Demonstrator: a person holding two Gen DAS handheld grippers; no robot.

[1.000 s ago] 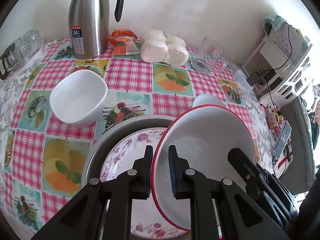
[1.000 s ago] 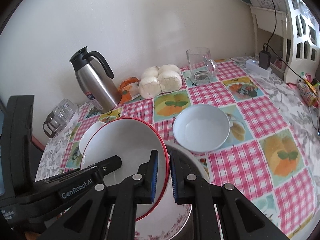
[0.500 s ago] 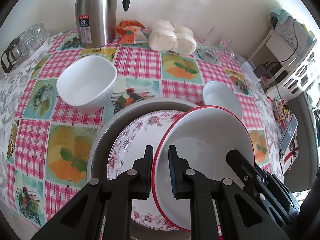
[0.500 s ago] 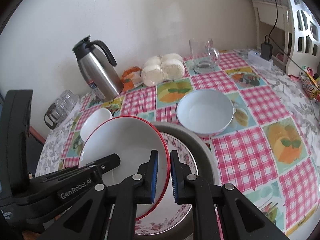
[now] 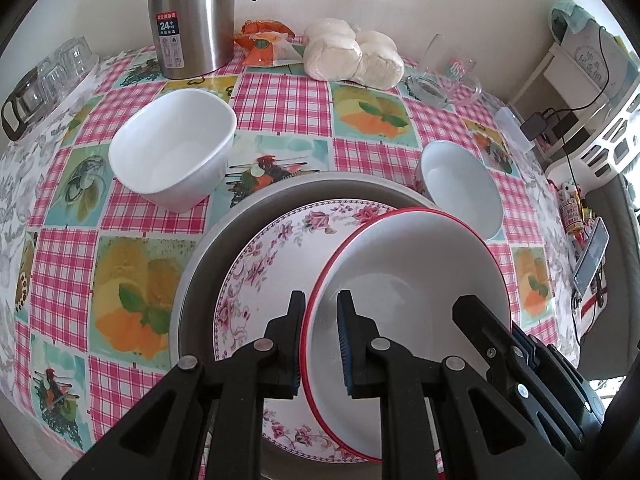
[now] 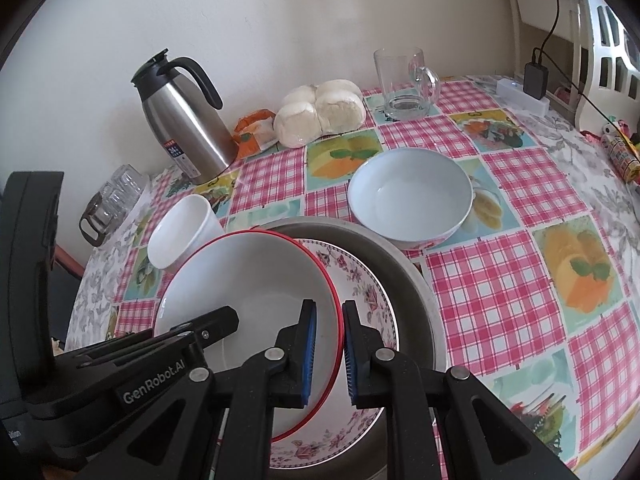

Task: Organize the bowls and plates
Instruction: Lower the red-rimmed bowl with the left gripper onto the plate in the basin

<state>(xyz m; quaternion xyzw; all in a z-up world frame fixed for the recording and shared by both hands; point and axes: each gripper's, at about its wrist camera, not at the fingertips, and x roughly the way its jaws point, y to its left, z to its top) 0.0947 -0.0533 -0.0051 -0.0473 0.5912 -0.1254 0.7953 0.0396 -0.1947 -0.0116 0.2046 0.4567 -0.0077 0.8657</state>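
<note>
Tools left (image 5: 319,340) and right (image 6: 329,350) clamp red-rimmed plate's (image 5: 408,272) opposite edges.

I read "24" in white on the red top of the label on my steel flask (image 5: 192,20), at 11 o'clock in the left wrist view; the smaller print under it is too fine to make out. The same label shows on the flask in the right wrist view, again "24". At 7 o'clock there, "GenRobot.AI" stands in pale letters on the left gripper (image 6: 154,380). The glass mug (image 5: 450,74) at 1 o'clock carries faint reddish print I cannot read.
</note>
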